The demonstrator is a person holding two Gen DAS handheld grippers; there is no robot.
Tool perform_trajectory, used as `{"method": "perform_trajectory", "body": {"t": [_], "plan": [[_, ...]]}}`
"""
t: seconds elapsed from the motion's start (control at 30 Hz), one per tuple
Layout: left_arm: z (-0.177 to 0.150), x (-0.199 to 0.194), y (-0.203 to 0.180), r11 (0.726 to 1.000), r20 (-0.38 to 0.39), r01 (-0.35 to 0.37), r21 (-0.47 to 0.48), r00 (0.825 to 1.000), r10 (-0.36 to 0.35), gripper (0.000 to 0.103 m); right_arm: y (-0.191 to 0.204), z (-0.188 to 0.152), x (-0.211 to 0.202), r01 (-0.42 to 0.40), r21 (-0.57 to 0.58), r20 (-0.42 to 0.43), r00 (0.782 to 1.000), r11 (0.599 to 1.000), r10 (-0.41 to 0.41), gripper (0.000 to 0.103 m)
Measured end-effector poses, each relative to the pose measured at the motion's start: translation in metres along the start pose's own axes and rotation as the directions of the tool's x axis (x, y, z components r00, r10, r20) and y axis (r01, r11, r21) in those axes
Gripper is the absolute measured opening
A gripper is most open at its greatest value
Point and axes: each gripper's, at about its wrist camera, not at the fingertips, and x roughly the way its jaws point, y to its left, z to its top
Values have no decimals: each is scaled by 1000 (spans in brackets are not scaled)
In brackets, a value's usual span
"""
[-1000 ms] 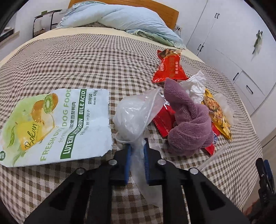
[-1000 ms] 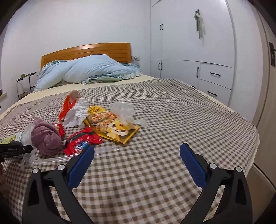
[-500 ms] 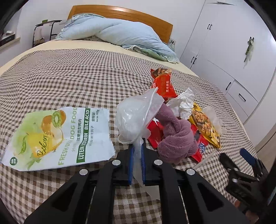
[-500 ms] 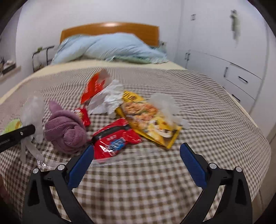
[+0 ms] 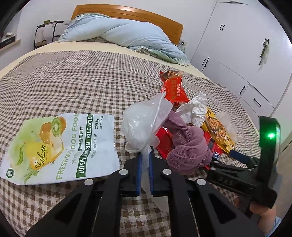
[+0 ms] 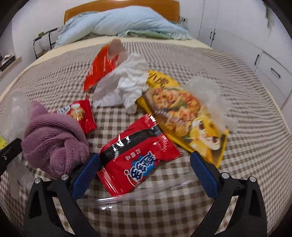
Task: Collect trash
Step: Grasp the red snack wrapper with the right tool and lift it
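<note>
My left gripper [image 5: 144, 156] is shut on a clear plastic bag [image 5: 146, 124] and holds it up above the checked bedspread [image 5: 73, 80]. Beside it lies a white and green dog food pouch [image 5: 60, 147]. My right gripper [image 6: 145, 158] is open, its jaws on either side of a red snack packet [image 6: 138, 155]. Around it lie a yellow food pouch [image 6: 184, 113], crumpled white paper [image 6: 126, 85], an orange-red wrapper [image 6: 102, 67], a small red packet [image 6: 80, 114] and a crumpled clear wrapper [image 6: 209, 94]. The right gripper also shows in the left wrist view [image 5: 237, 156].
A knotted purple towel [image 6: 54, 138] lies just left of the right gripper's left finger. A blue duvet [image 5: 127, 36] and wooden headboard [image 5: 127, 16] are at the far end. White wardrobes [image 5: 246, 54] stand to the right of the bed. A clear plastic strip [image 6: 138, 195] lies below the red packet.
My right gripper has moved forward and left to the trash pile, ending open around the red packet. My left gripper has stayed shut on the bag and lifted it slightly.
</note>
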Motion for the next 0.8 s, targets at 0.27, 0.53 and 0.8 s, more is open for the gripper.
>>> {"method": "perform_trajectory", "body": {"t": [0.27,0.53,0.8], "plan": [[-1,2,1,1000,-10,10,-4,1000,-10,4,-1,-3,5,-80,26,-8,997,996,80,48],[-3,-1,3,1000,-10,10,-6,1000,-10,4,-7,-9,-20,-118,43,90,989,992,114,22],[-4,-6,0,1000,-1,28,6,1000,-28,4,-9,-10,-39,-83,35,168,983,996,76,21]]}}
